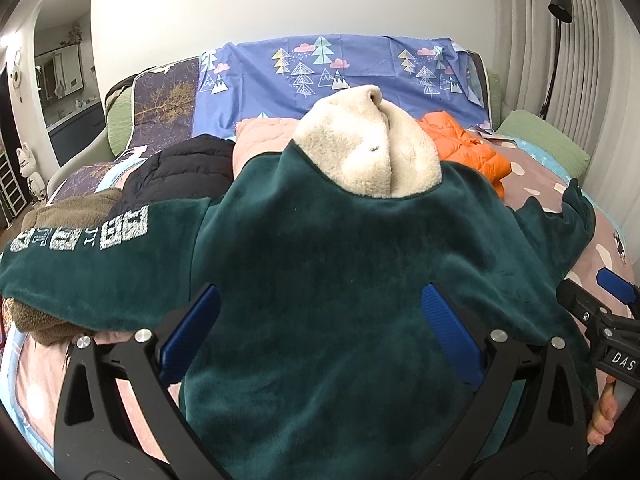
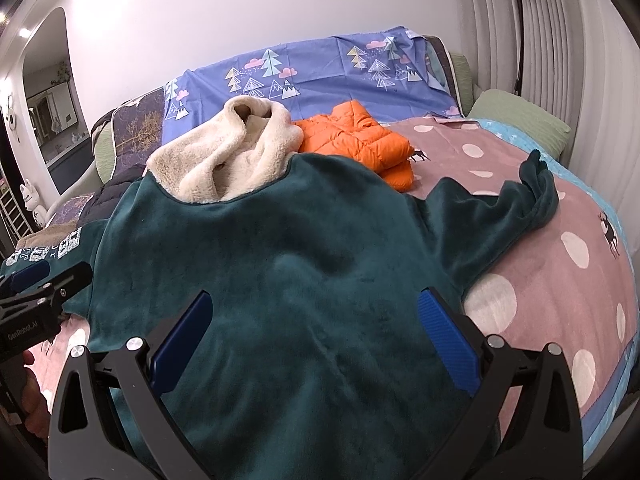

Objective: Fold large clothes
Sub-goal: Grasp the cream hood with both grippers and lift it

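- Your left tongs (image 1: 320,328) hang spread wide over the lower body of the green hoodie (image 1: 320,260), pinching nothing; both blue pads (image 1: 448,336) sit above the plush, and I cannot tell whether they touch it.
- Your right tongs (image 2: 316,334) are just as wide apart and also empty, over the same lower body but nearer its right edge.
- The two tongs work side by side: each shows at the edge of the other's view, and a bit of hand (image 1: 602,420) peeks in by the handle.
- The hoodie lies flat on the bed (image 2: 560,280), straight ahead of both tongs, with its hem towards you and its cream fleece hood (image 1: 372,148) at the far end, so the long axis runs directly away from you.
- One sleeve with white lettering (image 1: 100,236) stretches out to the left, nearest your left tongs; the plain sleeve (image 2: 500,208) reaches out to the right, with its cuff nearest your right tongs.
- My judgement: the next fold turns on those sleeves, each brought inward across the body by the tongs on its own side.
- Count: one green hoodie, two sleeves, one hood.
- Beyond it lie other garments: one orange puffer jacket (image 2: 356,136) right of the hood, one black puffer jacket (image 1: 180,168) to its left, and a brown fleece piece (image 1: 68,208) under the lettered sleeve.
- Farthest back, a blue tree-print sheet (image 1: 340,68) drapes behind the bed.
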Tool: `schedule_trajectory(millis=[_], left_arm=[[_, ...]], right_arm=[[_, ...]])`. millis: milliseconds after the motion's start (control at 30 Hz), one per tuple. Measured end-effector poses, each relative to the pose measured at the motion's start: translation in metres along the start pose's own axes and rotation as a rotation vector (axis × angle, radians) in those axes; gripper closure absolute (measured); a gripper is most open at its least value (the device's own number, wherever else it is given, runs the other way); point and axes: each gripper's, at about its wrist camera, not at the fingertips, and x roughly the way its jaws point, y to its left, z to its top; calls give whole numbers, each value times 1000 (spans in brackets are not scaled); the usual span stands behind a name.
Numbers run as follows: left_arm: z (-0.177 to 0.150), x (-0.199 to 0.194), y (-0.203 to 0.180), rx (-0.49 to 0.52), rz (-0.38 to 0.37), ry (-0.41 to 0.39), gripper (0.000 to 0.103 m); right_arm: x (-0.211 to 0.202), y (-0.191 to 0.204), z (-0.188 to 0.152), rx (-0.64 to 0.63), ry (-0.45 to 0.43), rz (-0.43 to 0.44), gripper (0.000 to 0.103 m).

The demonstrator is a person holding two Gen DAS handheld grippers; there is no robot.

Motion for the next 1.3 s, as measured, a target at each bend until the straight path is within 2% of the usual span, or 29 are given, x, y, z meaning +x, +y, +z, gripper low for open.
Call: schedule_trajectory(millis=[167,267,333,367,400,433,467,500,567,667,733,767,800,833,900,1033,1067,1100,1133,1167,1233,1300], left_arm=[[19,19,-5,41,-23,16,2],[44,36,0,48,-53,23,2],[68,47,7,53,-84,-6,2],[79,52,9,54,-97,-16,4],[93,59,12,51,-120,-18,6],[113,72,18,38,-169,-8,12],[126,83,22,21,-200,7,19],[141,98,27,-5,-233,32,22],[173,141,38,-74,-296,114,25],[202,200,48,-153,-320,208,27],[217,243,50,-176,-323,263,27],[220,259,48,-180,-329,288,26],[223,276,47,-186,-334,319,25],[227,297,45,-199,-326,355,25],[236,321,44,-219,-328,379,23],[262,342,38,-227,-351,370,23],[265,345,36,-221,-343,360,26],[268,348,33,-209,-340,353,32],[270,351,29,-190,-344,355,57],[271,354,23,-159,-345,366,83],[272,348,20,-135,-345,343,88],[276,321,23,-121,-424,257,90]], right_arm=[[13,1,17,-24,-14,34,1],[32,-11,45,40,-69,58,1],[52,-23,75,76,-106,103,17],[64,-27,92,73,-105,154,32],[82,-30,112,64,-81,240,43],[99,-33,127,71,-53,312,46],[119,-37,143,97,-22,380,47],[145,-41,160,133,16,431,47],[188,-41,188,160,102,480,47],[246,-38,217,194,181,471,44],[282,-31,231,202,237,473,31],[303,-27,237,209,274,485,22],[315,-24,241,215,294,493,19],[329,-22,243,226,315,496,19],[355,-22,250,261,341,482,19],[393,-16,259,265,384,468,19],[399,-14,261,260,379,464,24],[404,-11,263,258,366,472,56],[407,-8,265,258,361,493,77],[410,-6,266,265,368,510,87],[400,-4,270,281,325,531,90],[371,-2,279,242,235,595,91]])
